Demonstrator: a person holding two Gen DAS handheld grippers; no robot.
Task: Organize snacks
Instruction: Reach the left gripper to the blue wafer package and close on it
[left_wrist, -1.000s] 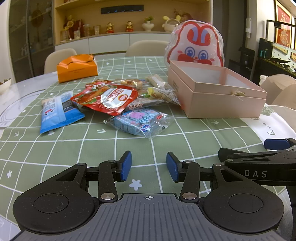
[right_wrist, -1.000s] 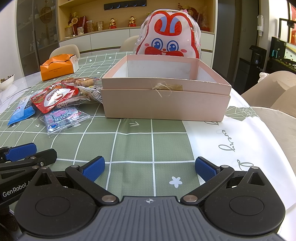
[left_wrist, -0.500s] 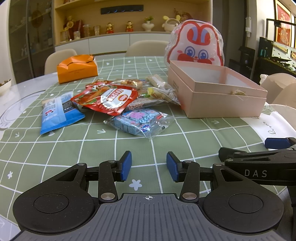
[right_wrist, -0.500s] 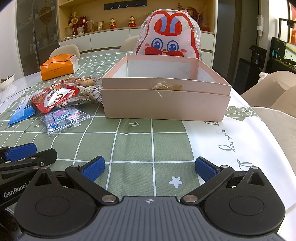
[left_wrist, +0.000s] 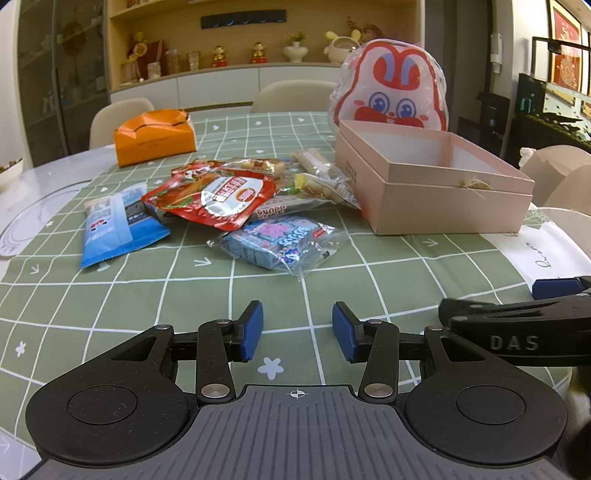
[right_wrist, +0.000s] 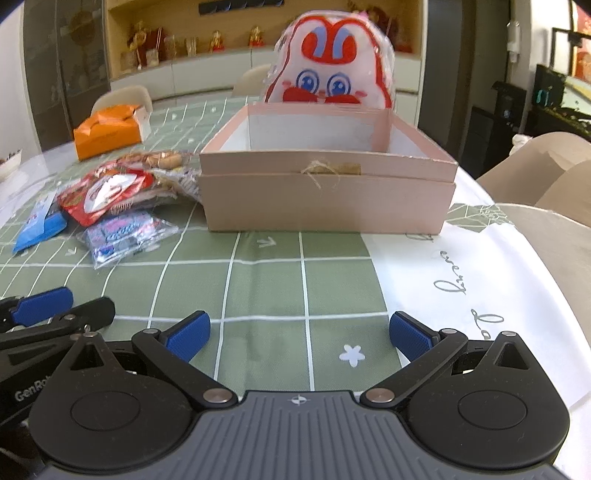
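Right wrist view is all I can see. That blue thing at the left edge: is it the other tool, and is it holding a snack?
Observer: Yes, that is the left gripper. Its fingers stand apart with nothing between them.
Operator: Is anything inside the pink box?
Observer: The left wrist view looks further into it over its side. No snack shows in the part I can see.

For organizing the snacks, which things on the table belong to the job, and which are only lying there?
Belong to the job:
pink box, open
red packet
blue bar
clear candy bag
small wrapped snacks

Just lying about:
orange box
rabbit bag
white cloth
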